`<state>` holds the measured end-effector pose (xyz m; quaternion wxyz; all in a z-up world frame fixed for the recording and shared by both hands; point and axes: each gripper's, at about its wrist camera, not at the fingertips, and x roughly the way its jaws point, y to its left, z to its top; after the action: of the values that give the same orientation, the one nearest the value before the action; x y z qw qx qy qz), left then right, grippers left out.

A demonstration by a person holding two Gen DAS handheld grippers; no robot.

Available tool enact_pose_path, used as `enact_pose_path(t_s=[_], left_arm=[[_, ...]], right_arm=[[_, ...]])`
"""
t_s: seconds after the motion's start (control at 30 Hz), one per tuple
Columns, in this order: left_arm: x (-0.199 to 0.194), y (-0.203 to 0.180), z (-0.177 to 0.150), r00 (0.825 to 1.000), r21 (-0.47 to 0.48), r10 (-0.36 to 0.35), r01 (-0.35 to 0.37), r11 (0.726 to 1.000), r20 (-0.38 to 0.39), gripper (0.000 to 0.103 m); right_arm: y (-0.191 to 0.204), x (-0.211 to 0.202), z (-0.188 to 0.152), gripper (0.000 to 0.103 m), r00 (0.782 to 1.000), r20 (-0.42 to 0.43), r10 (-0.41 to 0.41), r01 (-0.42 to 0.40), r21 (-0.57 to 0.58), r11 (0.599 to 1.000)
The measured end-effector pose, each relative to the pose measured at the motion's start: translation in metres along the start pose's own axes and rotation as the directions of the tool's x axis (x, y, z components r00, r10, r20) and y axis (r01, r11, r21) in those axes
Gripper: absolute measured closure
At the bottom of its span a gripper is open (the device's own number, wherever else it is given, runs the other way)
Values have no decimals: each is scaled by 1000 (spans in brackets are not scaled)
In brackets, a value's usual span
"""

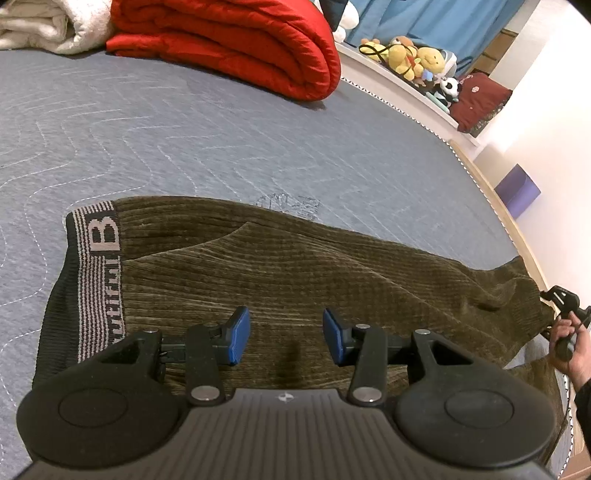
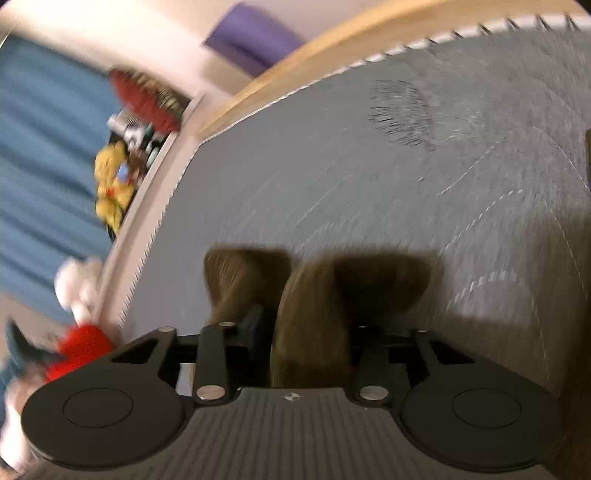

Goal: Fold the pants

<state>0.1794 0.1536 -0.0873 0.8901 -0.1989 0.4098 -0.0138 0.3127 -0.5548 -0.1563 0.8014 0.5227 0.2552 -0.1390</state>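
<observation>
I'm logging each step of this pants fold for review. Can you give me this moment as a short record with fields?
surface: grey quilted mattress
garment: brown corduroy pants lying flat, striped waistband at the left of the left wrist view
left gripper: open, above the pants near the waistband, nothing between the pads
right gripper: closed on a bunch of the pants fabric; view blurred
background: red quilt, white blanket, plush toys

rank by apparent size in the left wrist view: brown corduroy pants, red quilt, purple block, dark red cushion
1. brown corduroy pants
2. red quilt
3. dark red cushion and purple block: look alike, both far off, unranked
</observation>
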Motion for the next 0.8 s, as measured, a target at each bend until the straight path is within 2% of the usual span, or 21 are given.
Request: enact_pose_path(t_s=[0.1, 0.13, 0.17, 0.2, 0.27, 0.33, 0.37, 0.4, 0.43, 0.5, 0.53, 0.57, 0.6, 0.63, 0.67, 0.7, 0.73, 0.8], left_arm=[[1, 1, 1, 1000, -2, -1, 1, 1000, 0, 55], [1, 1, 1, 1000, -3, 1, -1, 1000, -1, 55], [2, 2, 1, 1000, -3, 2, -2, 1000, -2, 55], [2, 1, 1, 1000, -3, 3, -3, 1000, -3, 55], [2, 0, 0, 1000, -2, 4, -4, 1000, -2, 55], [2, 0, 0, 1000, 0, 5, -5, 1000, -1, 55], [2, 0, 0, 1000, 0, 6, -6, 1000, 0, 55], [2, 0, 0, 1000, -1, 7, -7, 1000, 0, 55], [3, 1, 0, 1000, -3, 8, -8, 1000, 0, 55], [3, 1, 0, 1000, -6, 6, -6, 1000, -2, 55], [3, 1, 0, 1000, -5, 5, -5, 1000, -2, 55], [3, 1, 0, 1000, -3, 3, -3, 1000, -3, 55], [3, 1, 0, 1000, -3, 2, -2, 1000, -3, 55], [2, 1, 1, 1000, -5, 1, -1, 1000, -2, 54], [2, 1, 1, 1000, -8, 1, -1, 1000, -1, 53], [1, 1, 1, 1000, -10, 0, 0, 1000, 1, 50], [1, 2, 1, 1000, -10, 1, -1, 1000, 2, 48], [1, 2, 1, 1000, -8, 4, -4, 1000, 0, 48]], right_arm=[[-7, -2, 25, 62, 999, -5, 44, -43, 82, 996], [-4, -7, 30, 64, 998, -2, 70, -69, 78, 995], [5, -12, 36, 83, 995, 5, 97, -97, 43, 994], [14, -19, 37, 96, 992, 15, 124, -124, -12, 992], [33, -36, 36, 96, 982, 44, 186, -179, -129, 975], [40, -58, 28, 96, 976, 107, 187, -161, -218, 963], [44, -71, 22, 96, 965, 180, 190, -136, -277, 951], [48, -87, 12, 97, 939, 285, 191, -84, -351, 933], [52, -102, -1, 97, 889, 422, 175, 19, -416, 909], [48, -124, -37, 95, 766, 624, 158, 222, -487, 845], [44, -123, -46, 95, 746, 659, 95, 316, -476, 820], [35, -114, -47, 92, 760, 650, -12, 391, -441, 808], [20, -103, -39, 85, 798, 584, -151, 429, -373, 823], [0, -95, -29, 80, 830, 506, -236, 418, -284, 863], [-21, -92, -20, 73, 850, 434, -297, 402, -172, 899], [-44, -92, -13, 69, 861, 377, -341, 389, -57, 919], [-57, -92, -9, 68, 864, 355, -357, 383, -5, 924], [-67, -98, -5, 68, 855, 375, -358, 383, 8, 924]])
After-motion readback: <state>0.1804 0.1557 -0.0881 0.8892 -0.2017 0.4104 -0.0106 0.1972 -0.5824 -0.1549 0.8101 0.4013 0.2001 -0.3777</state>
